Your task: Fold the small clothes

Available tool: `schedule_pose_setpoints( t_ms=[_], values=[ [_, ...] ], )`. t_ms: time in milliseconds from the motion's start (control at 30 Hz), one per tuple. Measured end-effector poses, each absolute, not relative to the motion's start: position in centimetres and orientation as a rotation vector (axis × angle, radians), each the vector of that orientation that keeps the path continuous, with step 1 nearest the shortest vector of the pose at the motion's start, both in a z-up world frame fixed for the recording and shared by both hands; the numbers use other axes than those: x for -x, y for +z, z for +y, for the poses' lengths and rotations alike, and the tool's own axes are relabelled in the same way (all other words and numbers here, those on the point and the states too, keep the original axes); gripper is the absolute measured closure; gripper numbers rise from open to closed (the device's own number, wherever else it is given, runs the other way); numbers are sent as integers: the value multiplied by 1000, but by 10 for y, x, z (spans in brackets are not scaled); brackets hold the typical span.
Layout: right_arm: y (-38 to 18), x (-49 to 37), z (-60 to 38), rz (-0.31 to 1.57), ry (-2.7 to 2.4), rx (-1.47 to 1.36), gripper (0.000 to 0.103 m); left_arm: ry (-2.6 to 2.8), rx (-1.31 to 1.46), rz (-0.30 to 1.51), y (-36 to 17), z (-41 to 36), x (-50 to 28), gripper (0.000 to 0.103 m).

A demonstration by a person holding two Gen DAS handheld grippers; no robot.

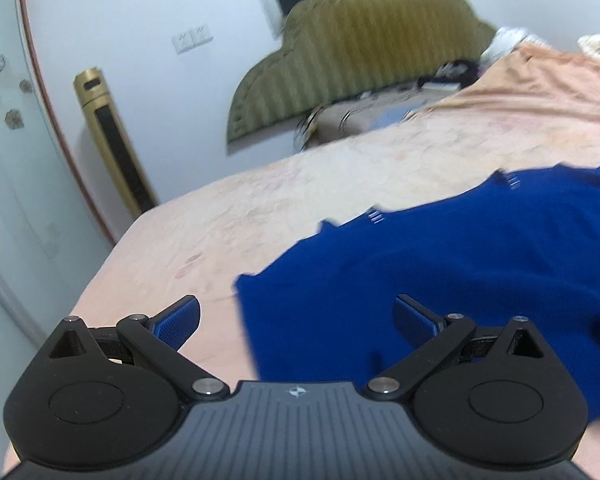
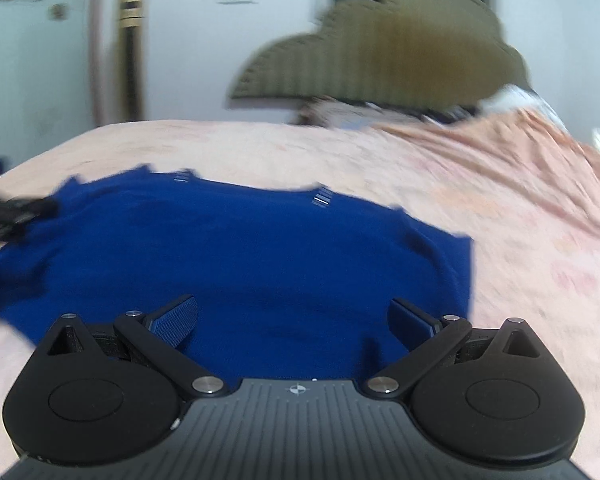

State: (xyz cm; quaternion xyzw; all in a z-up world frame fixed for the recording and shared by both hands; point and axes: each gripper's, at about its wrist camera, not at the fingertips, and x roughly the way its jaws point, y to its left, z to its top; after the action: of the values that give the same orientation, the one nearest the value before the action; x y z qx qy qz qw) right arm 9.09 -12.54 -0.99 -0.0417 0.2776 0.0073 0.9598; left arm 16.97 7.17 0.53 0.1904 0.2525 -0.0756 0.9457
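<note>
The bed (image 2: 440,168), spread with a peach floral cover, fills both views, and the blue garment (image 2: 240,248) lies flat on it; nothing here sits inside any container. From the garment, bare cover runs wide to its right in the right wrist view, rumpling into folds toward the olive padded headboard (image 2: 380,56) beyond it. In the left wrist view the bed's (image 1: 260,208) corner edge drops away left of the garment (image 1: 460,264), and past that edge stands a gold tower fan (image 1: 112,152) against the white wall, beside a glass door (image 1: 4,140) with flower decals. Dark clutter sits on the bed below the headboard (image 1: 360,48), too blurred to name.

The garment's far edge is ragged and carries two small patches of white stitch marks (image 2: 322,198). The left gripper (image 1: 296,316) hangs spread wide, empty: its right finger over blue cloth, its left finger over bare cover, the garment's left border running between them. The right gripper (image 2: 292,316) is spread just as wide and holds nothing, both fingers over blue fabric, the garment's right border just beyond its right finger. A dark shape, blurred, touches the garment's far left corner in the right wrist view.
</note>
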Motion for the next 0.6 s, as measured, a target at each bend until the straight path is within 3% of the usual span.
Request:
schedule_pose_setpoints(
  t_ms=[367, 600],
  values=[
    [-19, -73, -11, 546, 310, 437, 4, -255, -37, 903, -15, 134, -266, 0],
    [-32, -86, 35, 479, 263, 597, 6, -353, 30, 993, -22, 122, -293, 0]
  ],
)
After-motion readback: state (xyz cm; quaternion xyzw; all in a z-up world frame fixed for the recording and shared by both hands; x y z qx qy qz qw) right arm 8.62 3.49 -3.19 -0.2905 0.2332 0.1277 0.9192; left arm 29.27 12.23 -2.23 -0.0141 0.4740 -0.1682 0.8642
